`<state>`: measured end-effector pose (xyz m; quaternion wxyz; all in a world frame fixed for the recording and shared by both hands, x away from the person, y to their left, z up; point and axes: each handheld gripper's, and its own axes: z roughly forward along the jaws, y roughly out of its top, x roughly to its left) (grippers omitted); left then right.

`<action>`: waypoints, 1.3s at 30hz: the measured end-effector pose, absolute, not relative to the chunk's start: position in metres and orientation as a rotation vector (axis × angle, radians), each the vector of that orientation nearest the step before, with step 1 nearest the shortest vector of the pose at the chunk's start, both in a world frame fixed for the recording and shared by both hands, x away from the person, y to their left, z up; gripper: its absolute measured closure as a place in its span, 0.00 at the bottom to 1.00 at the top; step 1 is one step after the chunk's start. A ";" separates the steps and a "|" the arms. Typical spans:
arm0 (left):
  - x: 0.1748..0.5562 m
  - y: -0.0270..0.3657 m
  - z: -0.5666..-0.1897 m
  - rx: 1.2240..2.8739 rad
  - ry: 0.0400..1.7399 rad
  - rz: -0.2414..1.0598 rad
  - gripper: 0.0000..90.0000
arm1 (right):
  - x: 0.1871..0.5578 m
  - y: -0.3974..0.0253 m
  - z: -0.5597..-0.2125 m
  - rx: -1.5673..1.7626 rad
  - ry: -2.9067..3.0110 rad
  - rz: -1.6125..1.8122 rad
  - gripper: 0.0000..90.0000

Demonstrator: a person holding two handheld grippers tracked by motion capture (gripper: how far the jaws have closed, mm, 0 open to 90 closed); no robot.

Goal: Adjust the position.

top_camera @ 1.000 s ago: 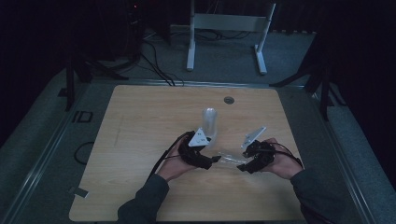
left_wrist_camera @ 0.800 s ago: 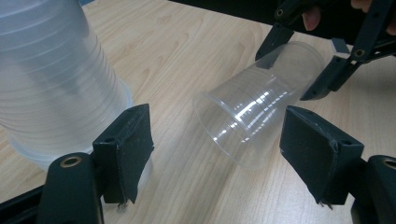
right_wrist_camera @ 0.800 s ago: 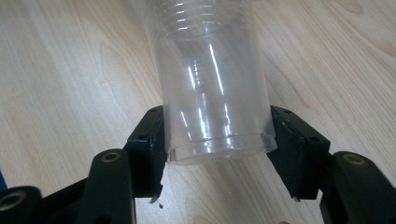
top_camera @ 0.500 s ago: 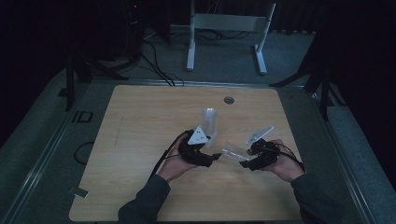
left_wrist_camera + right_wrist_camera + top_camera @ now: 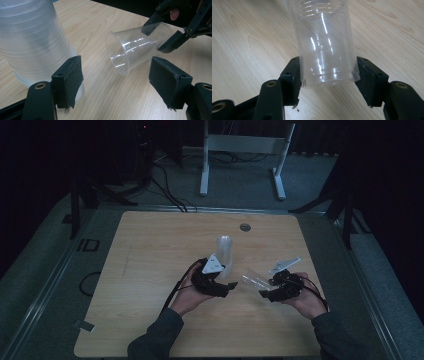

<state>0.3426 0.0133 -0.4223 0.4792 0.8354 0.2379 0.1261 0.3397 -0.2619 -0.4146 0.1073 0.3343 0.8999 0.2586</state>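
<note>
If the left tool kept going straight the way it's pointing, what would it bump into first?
Probably the clear plastic cup held sideways by the right tool, with its open mouth facing the open left tool. The stack of cups stands off to one side. Depth is hard to judge.

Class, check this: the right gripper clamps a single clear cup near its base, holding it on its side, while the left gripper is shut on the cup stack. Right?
Not quite. The left gripper is open, its jaws apart, with the stack of cups beside one jaw, as the left gripper view shows. The right gripper does clamp the single clear cup near its base.
</note>
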 end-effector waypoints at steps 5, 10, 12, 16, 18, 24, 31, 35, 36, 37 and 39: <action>0.342 0.012 -0.422 2.038 0.581 0.307 0.30 | 0.338 -0.261 -0.417 0.994 2.600 0.739 0.46; 0.342 0.011 -0.422 2.028 0.587 0.301 0.30 | 0.334 -0.260 -0.422 1.022 2.560 0.749 0.46; 0.341 0.011 -0.421 2.033 0.587 0.308 0.30 | 0.332 -0.261 -0.424 1.045 2.538 0.754 0.46; 0.341 0.011 -0.421 2.032 0.592 0.311 0.30 | 0.330 -0.262 -0.426 1.094 2.494 0.767 0.46; 0.341 0.010 -0.421 2.032 0.600 0.312 0.30 | 0.329 -0.263 -0.426 1.100 2.488 0.772 0.46; 0.341 0.008 -0.420 2.033 0.614 0.309 0.30 | 0.326 -0.266 -0.428 1.177 2.418 0.818 0.46; 0.341 0.008 -0.419 2.021 0.624 0.304 0.30 | 0.323 -0.268 -0.429 1.227 2.366 0.868 0.46; 0.341 0.007 -0.418 2.011 0.627 0.308 0.30 | 0.323 -0.268 -0.430 1.253 2.341 0.896 0.46; 0.341 0.007 -0.417 2.009 0.626 0.308 0.30 | 0.323 -0.268 -0.430 1.260 2.329 0.905 0.46; 0.341 0.007 -0.417 2.009 0.625 0.308 0.30 | 0.322 -0.268 -0.430 1.274 2.317 0.918 0.46; 0.341 0.007 -0.416 2.002 0.632 0.308 0.30 | 0.321 -0.269 -0.431 1.299 2.282 0.949 0.46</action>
